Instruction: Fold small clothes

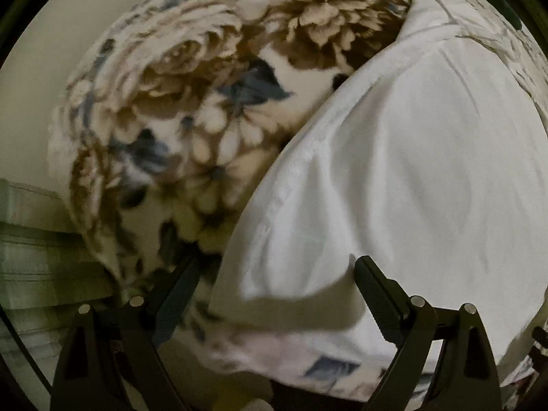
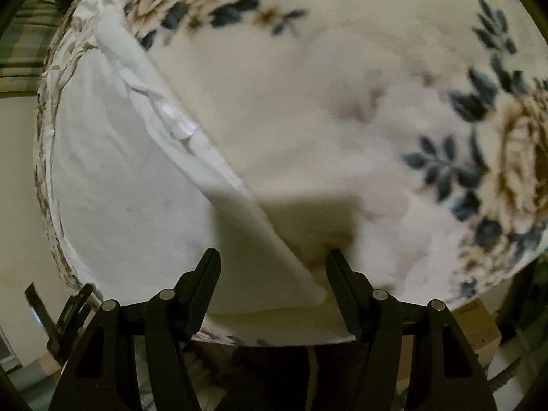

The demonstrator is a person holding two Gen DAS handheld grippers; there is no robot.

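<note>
A white garment (image 1: 411, 171) lies flat on a floral blanket (image 1: 171, 120). In the left wrist view its near left corner lies between my open fingers; my left gripper (image 1: 277, 267) hovers just over that corner, jaws wide apart and holding nothing. In the right wrist view the same white garment (image 2: 120, 188) fills the left half, with a crumpled hem along its right edge. My right gripper (image 2: 272, 260) is open, and the garment's near right corner lies between its fingers, not pinched.
The floral blanket (image 2: 376, 102) covers a bed that drops off at the near edge in both views. Pale wall and a greenish panelled surface (image 1: 30, 246) are at the left. A cardboard box (image 2: 479, 328) stands on the floor at the lower right.
</note>
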